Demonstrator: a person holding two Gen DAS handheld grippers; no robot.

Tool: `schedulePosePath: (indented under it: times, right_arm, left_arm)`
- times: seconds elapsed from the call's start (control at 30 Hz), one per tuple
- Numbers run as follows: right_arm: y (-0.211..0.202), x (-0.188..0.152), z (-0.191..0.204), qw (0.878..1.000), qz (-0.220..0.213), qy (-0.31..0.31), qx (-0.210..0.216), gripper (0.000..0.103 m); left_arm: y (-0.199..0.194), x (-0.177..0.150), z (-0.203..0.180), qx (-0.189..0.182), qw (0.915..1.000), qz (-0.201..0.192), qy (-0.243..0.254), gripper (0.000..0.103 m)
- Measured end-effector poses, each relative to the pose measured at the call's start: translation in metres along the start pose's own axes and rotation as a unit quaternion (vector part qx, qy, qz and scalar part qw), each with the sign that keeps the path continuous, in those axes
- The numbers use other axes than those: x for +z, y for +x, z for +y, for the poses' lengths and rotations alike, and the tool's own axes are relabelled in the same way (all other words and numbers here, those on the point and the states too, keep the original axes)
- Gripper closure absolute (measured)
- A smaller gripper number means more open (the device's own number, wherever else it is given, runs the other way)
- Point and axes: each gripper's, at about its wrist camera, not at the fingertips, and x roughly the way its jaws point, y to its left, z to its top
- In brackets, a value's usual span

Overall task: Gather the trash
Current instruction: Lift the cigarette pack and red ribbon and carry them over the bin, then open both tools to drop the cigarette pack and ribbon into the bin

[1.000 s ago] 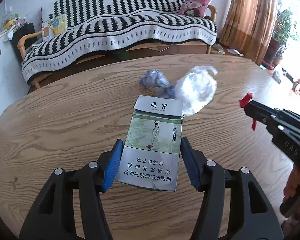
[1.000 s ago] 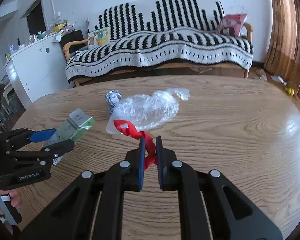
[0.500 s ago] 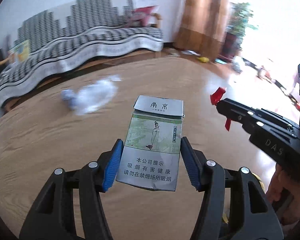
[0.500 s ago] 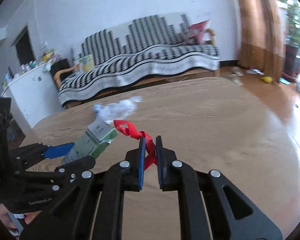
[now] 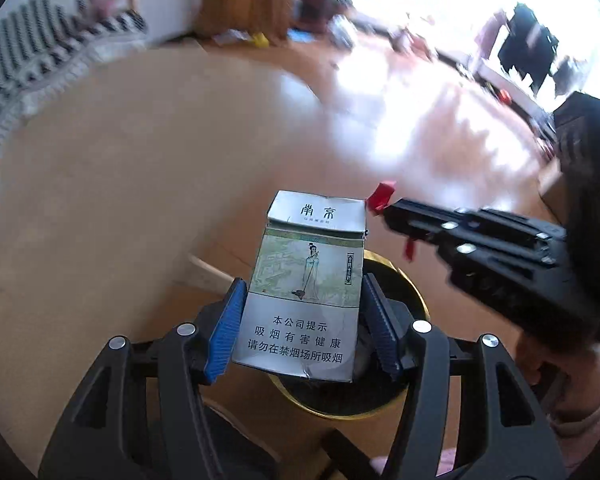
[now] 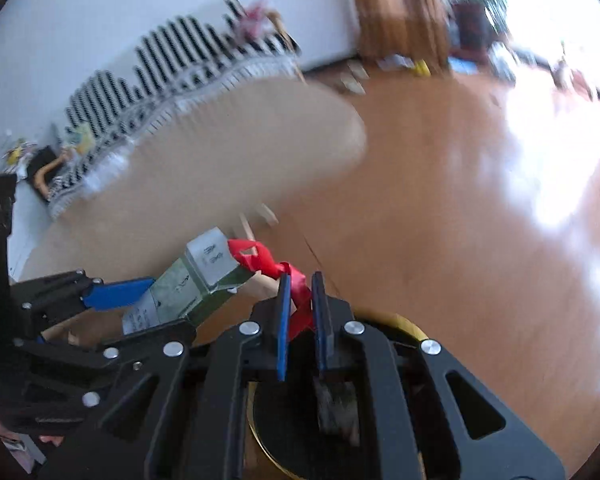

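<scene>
The table [image 5: 100,152] lies at ten o'clock; the gold-rimmed bin [image 5: 414,292] sits directly below both claws. The left claw [image 5: 304,320] pinches a cigarette pack [image 5: 308,280]; the right claw [image 6: 300,312] is pressed together on a red ribbon scrap [image 6: 260,258]. Centre each item over the bin mouth, lower slightly, then spread.

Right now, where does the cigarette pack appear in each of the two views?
Left wrist view: the cigarette pack is at lower centre, clamped in the left gripper, its printed face toward the camera.
Right wrist view: the pack is at lower left, seen from its top end, beside the red ribbon.
Shared landmark: the gold-rimmed bin below both grippers.
</scene>
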Motion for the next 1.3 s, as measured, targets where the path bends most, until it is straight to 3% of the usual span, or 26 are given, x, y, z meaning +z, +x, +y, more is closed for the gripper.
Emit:
schedulePosePath:
  times: [0.13, 0.27, 0.53, 0.73, 1.2, 1.23, 1.27, 1.3]
  right_arm:
    - [0.037, -0.042, -0.048, 0.996, 0.058, 0.067, -0.005, 0.092]
    - [0.062, -0.060, -0.072, 0.990, 0.090, 0.110, -0.005, 0.092]
    - [0.068, -0.047, -0.070, 0.990, 0.095, 0.101, -0.017, 0.092]
    - [0.065, -0.051, -0.071, 0.990, 0.096, 0.098, -0.024, 0.092]
    - [0.061, -0.050, -0.075, 0.990, 0.094, 0.105, -0.016, 0.092]
    - [0.058, -0.048, -0.075, 0.990, 0.087, 0.108, -0.013, 0.092]
    - [0.056, -0.047, -0.077, 0.990, 0.083, 0.113, -0.010, 0.082]
    - [0.054, -0.046, -0.079, 0.990, 0.080, 0.118, -0.010, 0.063]
  left_arm:
    - [0.041, -0.024, -0.019, -0.007, 0.9972, 0.064, 0.037, 0.047]
    - [0.051, -0.019, -0.008, -0.018, 0.9970, 0.074, 0.012, 0.047]
    - [0.079, -0.016, -0.008, 0.014, 0.9942, 0.104, 0.022, 0.047]
    - [0.092, -0.013, -0.019, 0.013, 0.9926, 0.115, 0.039, 0.047]
    - [0.088, -0.009, -0.023, 0.003, 0.9921, 0.122, 0.028, 0.046]
    - [0.089, -0.009, -0.023, -0.001, 0.9920, 0.124, 0.027, 0.042]
    - [0.090, -0.011, -0.022, -0.001, 0.9913, 0.129, 0.024, 0.021]
    - [0.091, -0.013, -0.022, -0.002, 0.9913, 0.129, 0.021, 0.011]
